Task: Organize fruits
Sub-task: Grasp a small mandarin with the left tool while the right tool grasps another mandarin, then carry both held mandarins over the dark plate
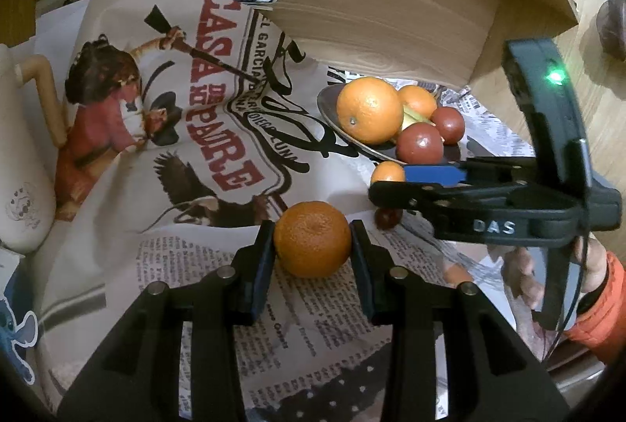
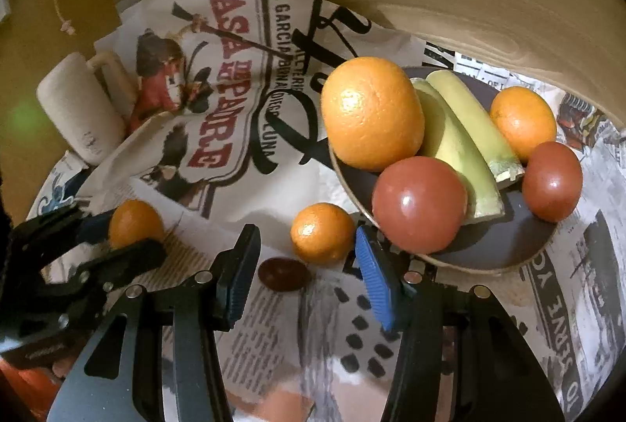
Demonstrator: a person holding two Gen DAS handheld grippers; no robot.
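A mandarin [image 1: 312,238] sits clamped between the jaws of the left gripper [image 1: 312,246], both pads pressed to its sides above the newspaper [image 1: 219,265] that covers the tabletop. Ahead and to the right of those jaws stands the dark plate [image 1: 332,113], already carrying a large orange [image 1: 369,109], a smaller orange [image 1: 418,100], two reddish round fruits [image 1: 420,143] and pieces of banana [image 2: 461,132].

The right gripper [image 2: 309,265] hangs released, its jaws standing apart. A second mandarin [image 2: 322,232] lies on the paper between the fingertips and slightly beyond them, with neither pad touching it. A small dark brown fruit [image 2: 283,273], hard to identify, lies just nearer in the same gap. The plate's rim sits right beside the blue pad [image 2: 375,281].

The step in hand appears to be gathering the loose fruit onto the plate. The left load likely needs carrying forward and right to a free spot by the large orange. The right jaws would need to advance around the second mandarin before clenching, clear of the plate rim. A pale mug [image 2: 80,109] lies tipped well off to the left.
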